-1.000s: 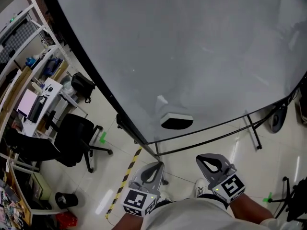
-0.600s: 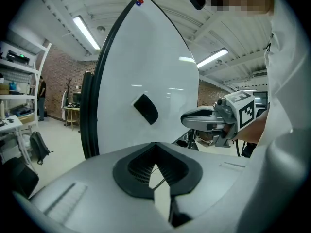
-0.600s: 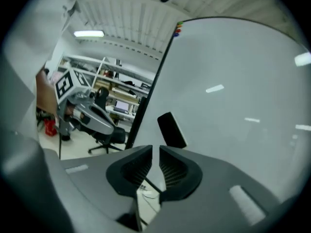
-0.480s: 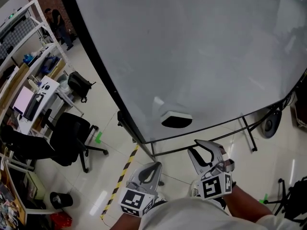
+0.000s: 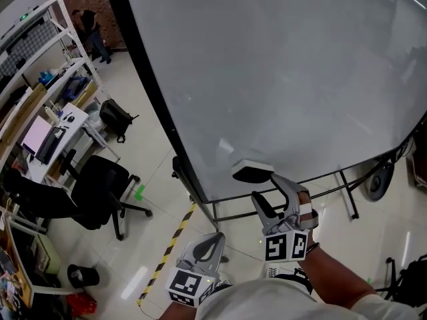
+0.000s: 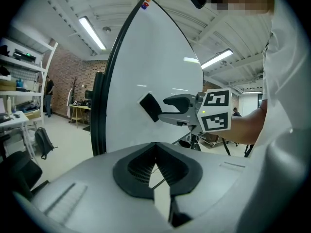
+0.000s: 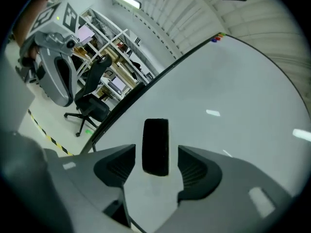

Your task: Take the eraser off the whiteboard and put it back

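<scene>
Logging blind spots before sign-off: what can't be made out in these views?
Whiteboard, top edge: cut off by the frame, head view.
Eraser, board-side face: hidden by its own body, every view.
Coloured dots at the board's top corner: too small, both gripper views.
Distant person: too small, head view.

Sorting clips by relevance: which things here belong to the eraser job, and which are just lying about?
Job: whiteboard; eraser stuck on it; right gripper, jaws have just been opening, eraser in their gap, not gripped.
Lying about: left gripper, shut, held low; office chair; backpack; shelves; striped floor tape.
</scene>
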A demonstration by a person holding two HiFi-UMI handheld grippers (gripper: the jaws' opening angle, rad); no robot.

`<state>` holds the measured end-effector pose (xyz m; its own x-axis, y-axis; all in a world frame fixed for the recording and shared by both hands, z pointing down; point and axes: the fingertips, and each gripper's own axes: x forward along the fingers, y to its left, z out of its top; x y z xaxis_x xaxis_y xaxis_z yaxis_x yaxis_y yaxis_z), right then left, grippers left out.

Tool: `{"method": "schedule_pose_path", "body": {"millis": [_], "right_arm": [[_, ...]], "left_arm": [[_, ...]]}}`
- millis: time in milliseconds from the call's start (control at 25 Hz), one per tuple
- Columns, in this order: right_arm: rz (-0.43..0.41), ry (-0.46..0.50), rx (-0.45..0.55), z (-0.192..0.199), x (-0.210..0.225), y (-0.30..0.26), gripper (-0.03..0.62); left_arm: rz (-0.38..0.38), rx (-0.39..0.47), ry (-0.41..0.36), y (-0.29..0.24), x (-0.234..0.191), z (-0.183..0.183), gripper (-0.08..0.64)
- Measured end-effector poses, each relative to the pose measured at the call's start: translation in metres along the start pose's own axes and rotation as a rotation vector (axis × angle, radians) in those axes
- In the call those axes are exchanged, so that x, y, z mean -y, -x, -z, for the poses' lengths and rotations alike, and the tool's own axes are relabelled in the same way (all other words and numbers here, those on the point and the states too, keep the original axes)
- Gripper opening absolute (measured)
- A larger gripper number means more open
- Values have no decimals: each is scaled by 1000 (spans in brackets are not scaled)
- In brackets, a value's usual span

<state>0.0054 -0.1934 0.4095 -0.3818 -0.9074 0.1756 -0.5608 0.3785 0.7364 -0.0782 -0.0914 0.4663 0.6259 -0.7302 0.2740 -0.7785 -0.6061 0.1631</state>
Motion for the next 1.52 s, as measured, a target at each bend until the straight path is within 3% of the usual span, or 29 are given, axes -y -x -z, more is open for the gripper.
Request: {"method": "schedule_pose_path", "body": {"millis": [200,760,920,1280,1520], "right_arm": [[38,62,-14,-6,-1,-19,321],[140,129,-30,-13,2,-49,321],[169,130,-40,-11,5,-52,293],[105,53,-30,-12,1,-46,247],[81,53,-27,-13,1,-35,242]], "left_arm": [[-2,-25,-40,2,3,5,17],[-32,-26,0,18,-4,7,17],[-36,-25,4,20,-5,9,17],[-46,-16,6,22,-8,8,17],[-41,-11,2,17,-5,7,17]]}}
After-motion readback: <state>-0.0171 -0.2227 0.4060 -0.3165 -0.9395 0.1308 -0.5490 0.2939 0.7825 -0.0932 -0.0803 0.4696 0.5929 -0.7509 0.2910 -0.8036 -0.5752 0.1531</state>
